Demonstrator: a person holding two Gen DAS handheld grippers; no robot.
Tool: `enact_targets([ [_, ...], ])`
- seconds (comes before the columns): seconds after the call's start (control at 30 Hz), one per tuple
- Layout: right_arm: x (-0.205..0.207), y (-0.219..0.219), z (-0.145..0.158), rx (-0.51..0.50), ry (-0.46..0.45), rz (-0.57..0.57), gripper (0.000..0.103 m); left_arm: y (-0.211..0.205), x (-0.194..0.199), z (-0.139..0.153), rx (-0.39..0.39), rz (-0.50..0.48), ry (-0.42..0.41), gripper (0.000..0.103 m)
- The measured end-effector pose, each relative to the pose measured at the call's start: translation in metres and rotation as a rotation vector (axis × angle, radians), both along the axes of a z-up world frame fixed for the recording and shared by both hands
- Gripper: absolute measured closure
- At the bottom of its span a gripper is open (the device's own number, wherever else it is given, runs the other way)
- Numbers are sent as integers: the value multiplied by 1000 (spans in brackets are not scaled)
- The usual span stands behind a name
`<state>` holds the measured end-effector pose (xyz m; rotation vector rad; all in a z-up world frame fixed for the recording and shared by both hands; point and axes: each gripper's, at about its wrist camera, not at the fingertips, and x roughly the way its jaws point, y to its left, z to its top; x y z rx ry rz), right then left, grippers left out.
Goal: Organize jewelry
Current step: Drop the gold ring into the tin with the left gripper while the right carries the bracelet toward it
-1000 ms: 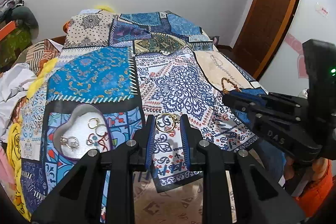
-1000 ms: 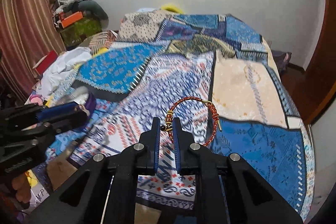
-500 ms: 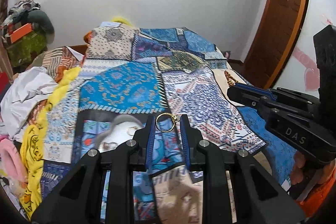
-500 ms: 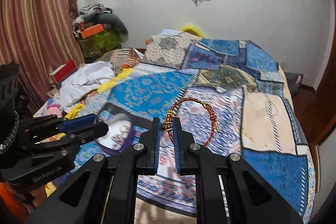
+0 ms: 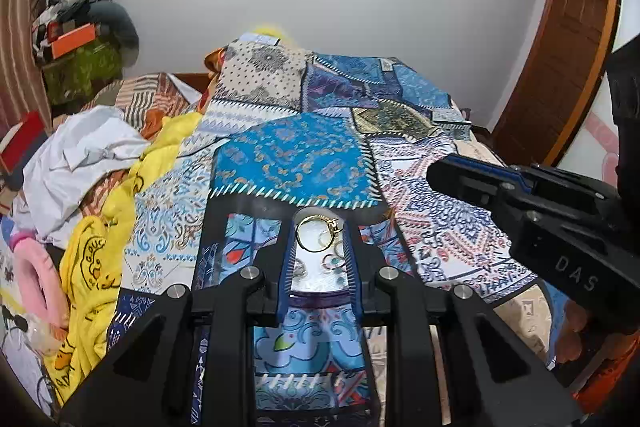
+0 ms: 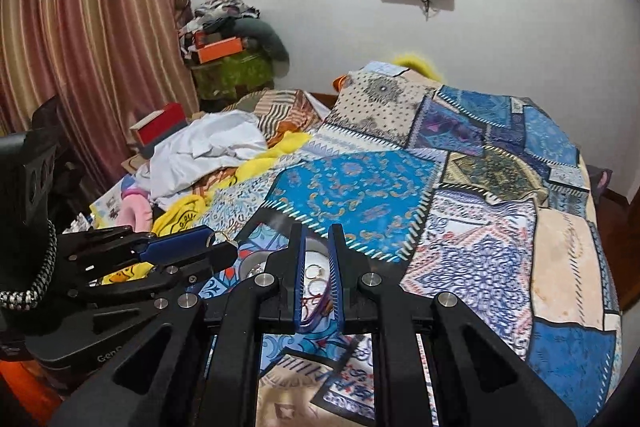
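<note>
Rings are already gathered in the white tray (image 5: 316, 285) lying on the patchwork bedspread (image 5: 296, 163), which suggests the sorting is well under way. A gold ring (image 5: 318, 233) is pinched between the tips of the left gripper (image 5: 319, 227), whose jaws are narrowed onto it, and it is held directly above the tray, so its release looks to be the step in hand. In the right wrist view the right gripper (image 6: 317, 233) is seen hanging over the same tray (image 6: 316, 251), its jaws parted a little with nothing clearly held between them. A red loop, probably a beaded bracelet (image 6: 310, 303), is glimpsed low in the tray between the blue pads (image 6: 298, 283), though it is too obscured for certainty. Several small rings (image 6: 314, 271) are seen lying beside it. No loose jewelry can be made out elsewhere on the bedspread, so little appears left beyond dropping the gold ring. Clothes (image 5: 84, 155) are piled at the bed's far left.
</note>
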<state>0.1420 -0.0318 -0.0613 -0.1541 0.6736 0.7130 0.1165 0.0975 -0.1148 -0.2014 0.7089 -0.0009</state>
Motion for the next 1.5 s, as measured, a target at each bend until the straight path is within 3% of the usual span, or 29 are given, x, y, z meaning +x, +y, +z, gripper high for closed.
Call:
enact_targets([
  [0.53,43,-37,-46,-89,213,-87,87,0,19,-28,-27,-24,47,80],
  [0.87,76,-19,-63,-267,201,-25,87,0,29,-38,-28,-39,66,80],
  [1.03,105,-7,-84,-331,251,-5,87,1,32,-43,-34,-37,76,80],
  [1.2,119,-2,-101,-324,324,11,87,4,34,-47,-37,-33,87,80],
  [1.33,118,4,-107,-344,318,27,87,6,37,-52,-43,-29,100,80],
  [1.4,114,8,-110,-362,292,38,95,6,38,-53,-42,-28,103,80],
  [1.5,108,10,-109,-374,263,47,96,5,39,-54,-40,-26,106,80],
])
